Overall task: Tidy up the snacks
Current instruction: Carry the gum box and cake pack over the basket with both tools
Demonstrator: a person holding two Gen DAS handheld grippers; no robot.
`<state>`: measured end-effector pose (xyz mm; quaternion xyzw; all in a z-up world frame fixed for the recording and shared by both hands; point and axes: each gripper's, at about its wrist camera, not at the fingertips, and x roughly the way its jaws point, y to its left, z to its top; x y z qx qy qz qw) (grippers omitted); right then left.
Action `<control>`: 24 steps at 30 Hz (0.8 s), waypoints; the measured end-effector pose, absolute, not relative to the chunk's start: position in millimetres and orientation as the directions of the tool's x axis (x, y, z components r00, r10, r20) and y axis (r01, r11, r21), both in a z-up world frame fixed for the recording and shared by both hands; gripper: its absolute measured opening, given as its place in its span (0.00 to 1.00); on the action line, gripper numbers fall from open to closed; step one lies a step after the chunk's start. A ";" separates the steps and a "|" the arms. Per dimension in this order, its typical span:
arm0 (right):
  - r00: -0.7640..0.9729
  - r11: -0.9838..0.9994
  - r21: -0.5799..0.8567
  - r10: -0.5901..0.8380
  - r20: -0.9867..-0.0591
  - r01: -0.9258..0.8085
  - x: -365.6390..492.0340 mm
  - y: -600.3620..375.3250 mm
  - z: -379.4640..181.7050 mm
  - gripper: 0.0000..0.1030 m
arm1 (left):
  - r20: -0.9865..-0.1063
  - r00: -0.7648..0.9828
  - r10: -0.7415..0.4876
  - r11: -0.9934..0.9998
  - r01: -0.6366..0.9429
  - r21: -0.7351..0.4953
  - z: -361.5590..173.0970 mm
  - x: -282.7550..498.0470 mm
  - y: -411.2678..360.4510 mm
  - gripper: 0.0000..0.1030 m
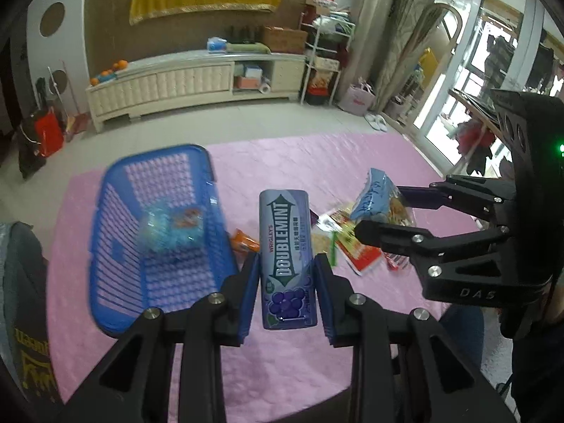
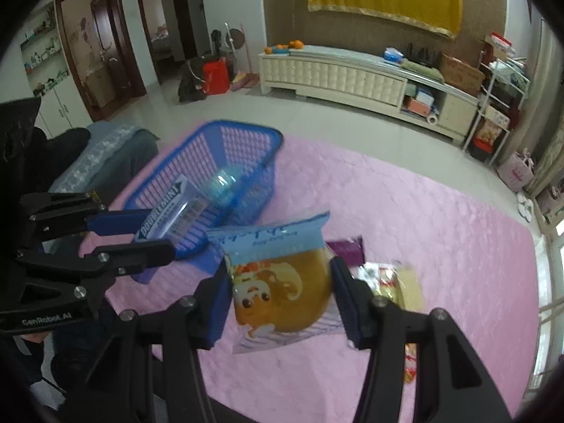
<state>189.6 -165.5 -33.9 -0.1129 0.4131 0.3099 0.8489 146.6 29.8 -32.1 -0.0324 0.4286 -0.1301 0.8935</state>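
My left gripper (image 1: 285, 282) is shut on a purple Doublemint gum box (image 1: 287, 253), held upright above the pink tablecloth (image 1: 282, 162). To its left lies the blue plastic basket (image 1: 158, 232) with a light blue packet (image 1: 169, 232) inside. My right gripper (image 2: 280, 289) is shut on a wrapped bun packet (image 2: 282, 289) with a blue top and cartoon face. The same bun packet (image 1: 377, 197) shows at the right in the left wrist view, in the right gripper (image 1: 380, 218). The left gripper (image 2: 151, 232) with the gum box (image 2: 169, 211) hangs in front of the basket (image 2: 229, 176) in the right wrist view.
Loose snack packets (image 1: 349, 243) lie on the cloth right of the gum box, with an orange one (image 1: 243, 241) by the basket. A purple wrapper (image 2: 347, 248) and a gold-red packet (image 2: 398, 282) lie beside the bun. A cream cabinet (image 1: 197, 81) stands beyond the table.
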 end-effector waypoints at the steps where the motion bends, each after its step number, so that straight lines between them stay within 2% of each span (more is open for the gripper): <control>1: 0.463 0.780 0.070 0.439 -0.770 -0.622 192.9 -161.8 -33.5 0.56 | -0.756 0.604 -0.252 0.967 0.195 -0.166 -30.3 148.9 38.6 0.28; 12: 0.408 0.711 0.077 0.485 -0.773 -0.699 210.6 -81.6 -33.7 0.56 | -0.774 0.606 -0.184 0.983 0.094 -0.161 -36.4 173.5 110.7 0.28; 24: 0.339 0.694 0.047 0.408 -0.847 -0.718 247.4 -17.2 -79.7 0.56 | -0.795 0.581 -0.173 0.980 0.025 -0.195 -64.5 200.8 165.3 0.28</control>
